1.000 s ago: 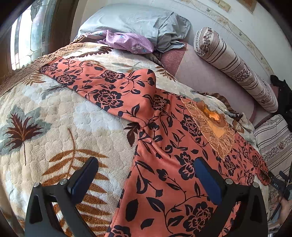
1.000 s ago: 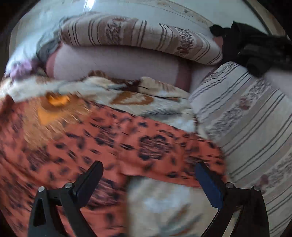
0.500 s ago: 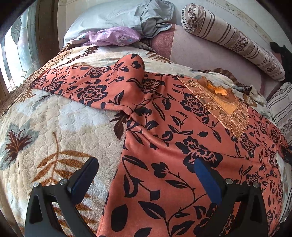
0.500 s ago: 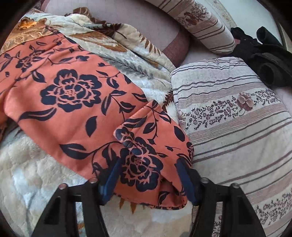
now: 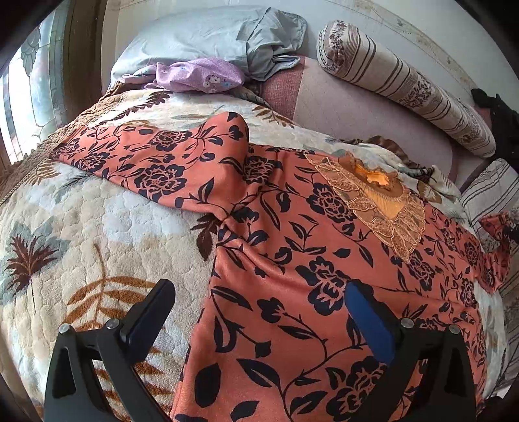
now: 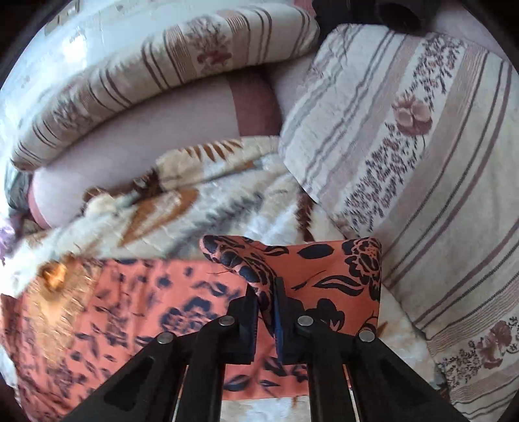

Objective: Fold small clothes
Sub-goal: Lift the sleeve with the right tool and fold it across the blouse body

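Orange floral garment [image 5: 275,259] flat on quilt [image 5: 81,233]; right gripper [image 6: 266,292] clamped on sleeve at 12 o'clock, left gripper [image 5: 259,308] agape, empty.

In the right wrist view the orange floral garment [image 6: 107,311] is smeared by motion at the left, its gold neckline patch [image 6: 53,279] unreadable. A dark bundle [image 6: 373,13] is cut off by the top edge. In the left wrist view the garment's hem runs off the bottom edge.
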